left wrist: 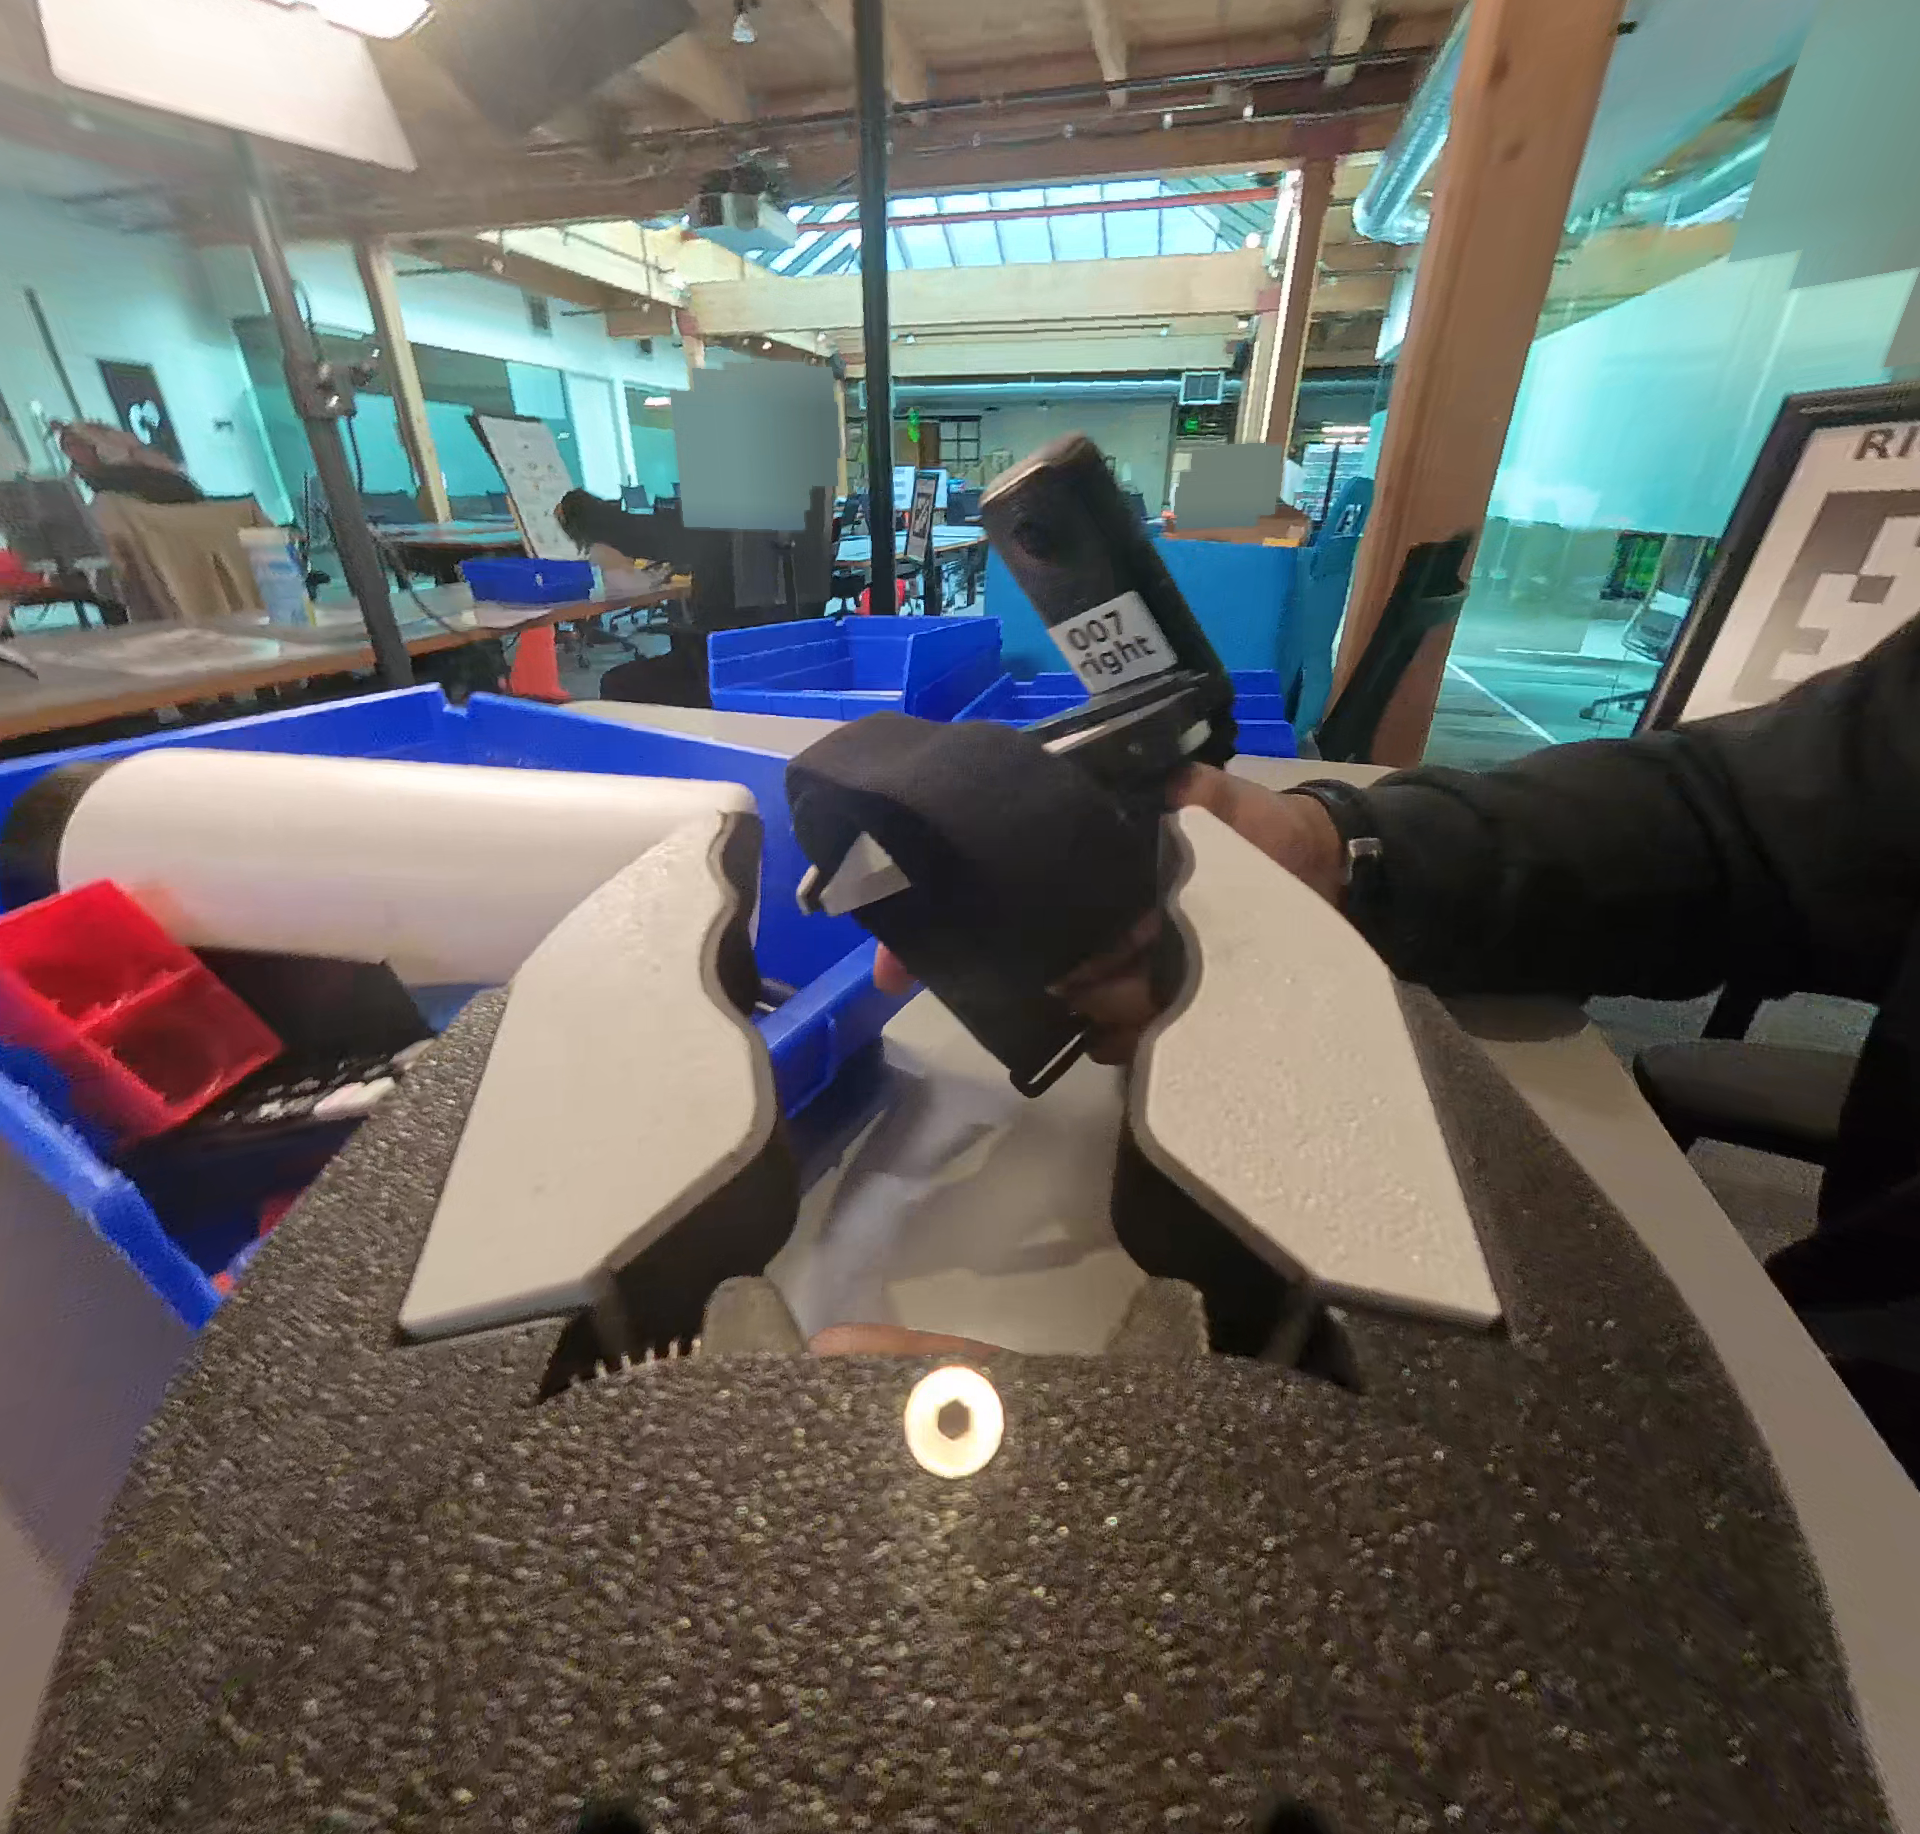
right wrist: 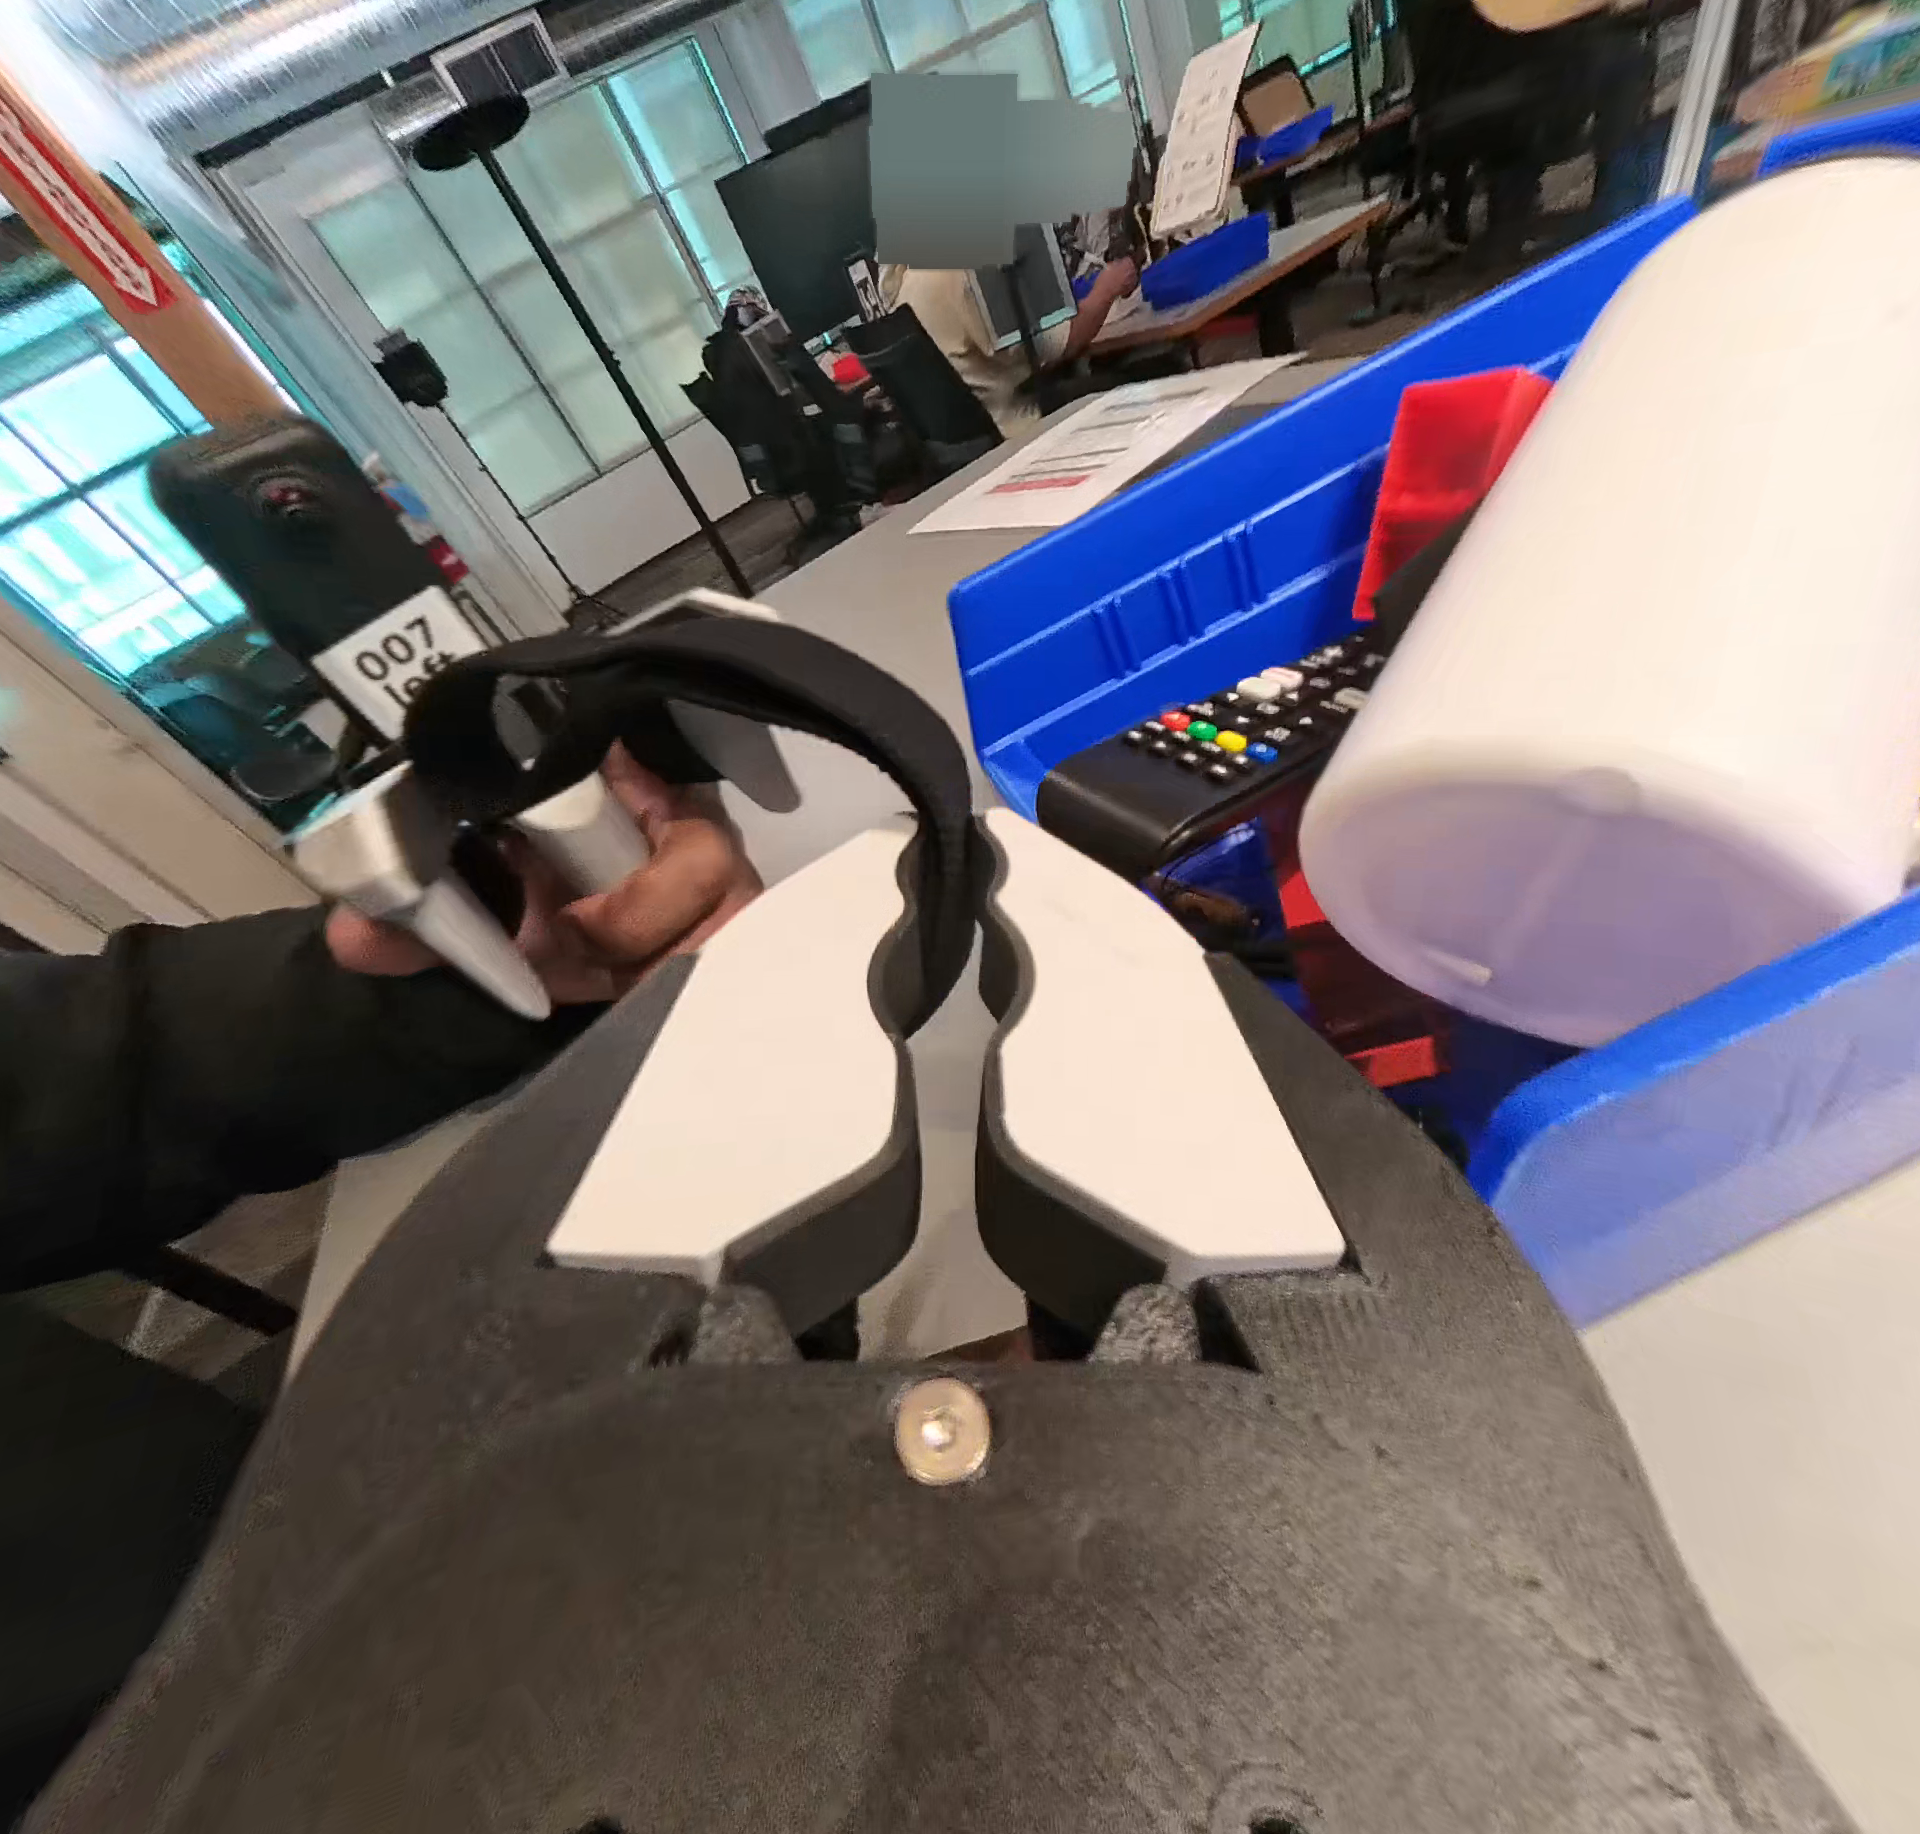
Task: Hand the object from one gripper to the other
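Your right gripper (right wrist: 940, 911) is clamped on a black fabric strap (right wrist: 831, 683); the strap arches up from between its white fingers (right wrist: 769, 1078) and runs off to the left — there its far end drapes over your left gripper (right wrist: 582, 797). Your left gripper's fingers (left wrist: 613, 1078) stand wide apart, pinching nothing that shows. In the left wrist view the black fabric covers the right gripper's tip just ahead of that gap. A blue bin (right wrist: 1195, 579) — holding a white cylinder (right wrist: 1662, 558), a red tray (left wrist: 125, 995) and a remote control (right wrist: 1226, 745) — sits just right of your right gripper.
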`<state>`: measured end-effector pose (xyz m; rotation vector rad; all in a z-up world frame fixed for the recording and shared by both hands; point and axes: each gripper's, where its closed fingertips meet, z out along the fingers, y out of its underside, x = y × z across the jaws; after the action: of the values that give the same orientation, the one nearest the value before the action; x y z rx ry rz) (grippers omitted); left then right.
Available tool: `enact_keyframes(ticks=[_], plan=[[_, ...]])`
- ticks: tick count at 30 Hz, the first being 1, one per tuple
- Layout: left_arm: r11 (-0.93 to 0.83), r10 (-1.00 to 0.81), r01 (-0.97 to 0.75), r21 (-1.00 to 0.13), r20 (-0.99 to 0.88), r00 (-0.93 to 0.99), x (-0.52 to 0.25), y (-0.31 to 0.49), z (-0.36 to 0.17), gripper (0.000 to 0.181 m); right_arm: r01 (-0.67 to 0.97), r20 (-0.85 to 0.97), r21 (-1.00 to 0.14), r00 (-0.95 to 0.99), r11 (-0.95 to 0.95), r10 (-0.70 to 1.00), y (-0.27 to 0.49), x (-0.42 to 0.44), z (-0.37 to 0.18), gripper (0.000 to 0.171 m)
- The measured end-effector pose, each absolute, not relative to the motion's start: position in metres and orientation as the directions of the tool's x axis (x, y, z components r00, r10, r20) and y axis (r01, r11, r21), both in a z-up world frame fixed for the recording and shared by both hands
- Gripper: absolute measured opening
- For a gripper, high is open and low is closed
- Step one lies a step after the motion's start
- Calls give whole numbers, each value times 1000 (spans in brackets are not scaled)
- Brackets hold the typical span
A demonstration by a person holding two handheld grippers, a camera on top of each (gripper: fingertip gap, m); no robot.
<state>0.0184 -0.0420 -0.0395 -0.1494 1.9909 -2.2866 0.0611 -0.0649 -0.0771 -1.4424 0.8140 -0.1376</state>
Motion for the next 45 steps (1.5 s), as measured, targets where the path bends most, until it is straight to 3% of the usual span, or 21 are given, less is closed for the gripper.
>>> enact_keyframes(ticks=[6, 9, 13, 19, 23, 26, 31, 35, 38, 41, 45], plan=[[-242, -69, -15, -970, 32, -997, 6, -36, -21, 77, -472, -544, -839, 706, 272, -453, -71, 61, -69, 5], [-209, -117, -16, -978, 41, -992, 16, -36, -27, 76, -493, -562, -827, 710, 270, -424, -68, 58, -68, 5], [-119, -200, -6, -993, 30, -979, 28, -41, -44, 73, -514, -560, -828, 743, 223, -366, -55, 46, -71, 5], [-125, -195, -30, -992, 54, -979, 24, -44, -44, 61, -534, -532, -843, 814, 62, -233, -22, 11, -83, 5], [-130, -120, -26, -991, 42, -992, 12, -42, -42, 10, -501, -487, -865, 851, -24, -196, -11, -5, -90, 5], [-99, -152, 36, -994, -21, -988, 12, -41, -41, 6, -475, -454, -879, 862, -44, -226, -12, -2, -92, 6], [-91, -374, 208, -974, -160, -913, 30, -25, -20, 6, -220, -138, -965, 889, -144, -437, -25, 20, -94, 28], [-47, -564, 347, -937, -262, -783, 48, -3, -2, 6, 68, 209, -958, 829, -278, -519, -33, 26, -81, 30], [-2, -635, 485, -875, -374, -676, 47, 10, 15, 6, 138, 295, -934, 818, -329, -493, -28, 19, -79, 30], [122, -665, 645, -755, -544, -511, 41, 16, 26, 6, 139, 263, -947, 854, -289, -450, -20, 10, -76, 30], [375, -540, 833, -406, -826, -159, 25, 7, 19, 6, -61, -19, -991, 944, -118, -329, -14, -5, -67, 32]])
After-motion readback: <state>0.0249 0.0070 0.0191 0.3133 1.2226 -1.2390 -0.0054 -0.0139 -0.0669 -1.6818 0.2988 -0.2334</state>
